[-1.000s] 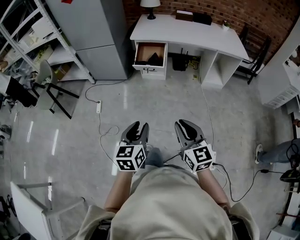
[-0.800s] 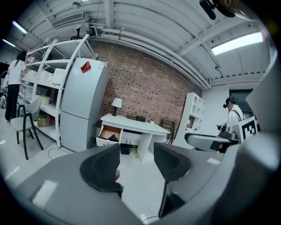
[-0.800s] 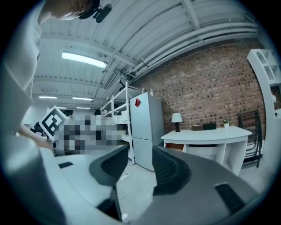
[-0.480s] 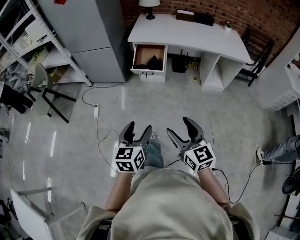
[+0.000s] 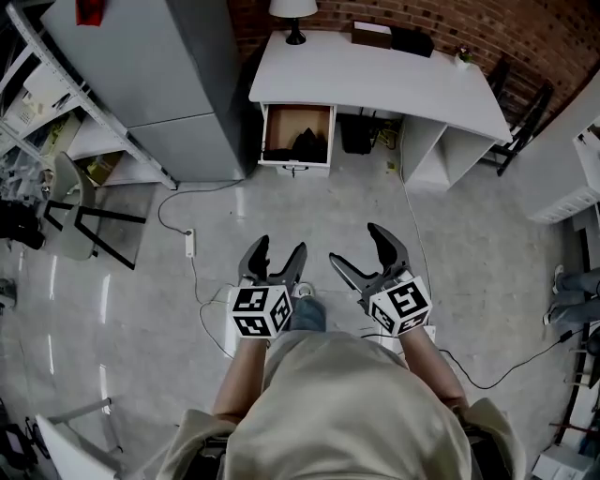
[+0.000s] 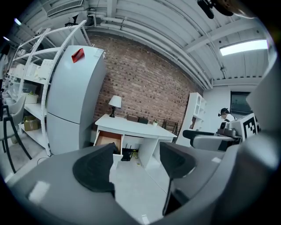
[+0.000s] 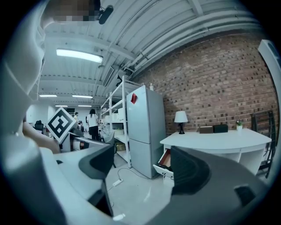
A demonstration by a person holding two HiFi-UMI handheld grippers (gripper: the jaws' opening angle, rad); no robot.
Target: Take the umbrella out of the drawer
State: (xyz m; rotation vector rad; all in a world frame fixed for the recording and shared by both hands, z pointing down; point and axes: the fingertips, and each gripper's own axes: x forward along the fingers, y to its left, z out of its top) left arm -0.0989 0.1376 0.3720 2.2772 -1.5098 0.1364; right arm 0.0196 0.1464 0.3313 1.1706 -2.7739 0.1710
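Under the left end of the white desk (image 5: pixel 375 80) a drawer (image 5: pixel 298 136) stands pulled out. A dark folded umbrella (image 5: pixel 305 142) lies inside it. Both grippers hang in front of my body over the floor, well short of the desk. My left gripper (image 5: pixel 278 251) has its jaws opening, with nothing between them. The jaws of my right gripper (image 5: pixel 358 247) are opening wider, also empty. In the left gripper view the drawer (image 6: pixel 107 139) shows past the gripper (image 6: pixel 134 165). In the right gripper view the drawer (image 7: pixel 164 160) sits beside the gripper (image 7: pixel 140 169).
A grey fridge (image 5: pixel 159 75) stands left of the drawer, with a shelving rack (image 5: pixel 37 84) and a chair (image 5: pixel 75 206) further left. A power strip (image 5: pixel 189 244) and cable lie on the floor. A lamp (image 5: pixel 292 14) is on the desk. A person's leg (image 5: pixel 572 281) is at the right.
Both grippers went from nearly shut to wide open. I have moved forward, so the desk and the open drawer are nearer.
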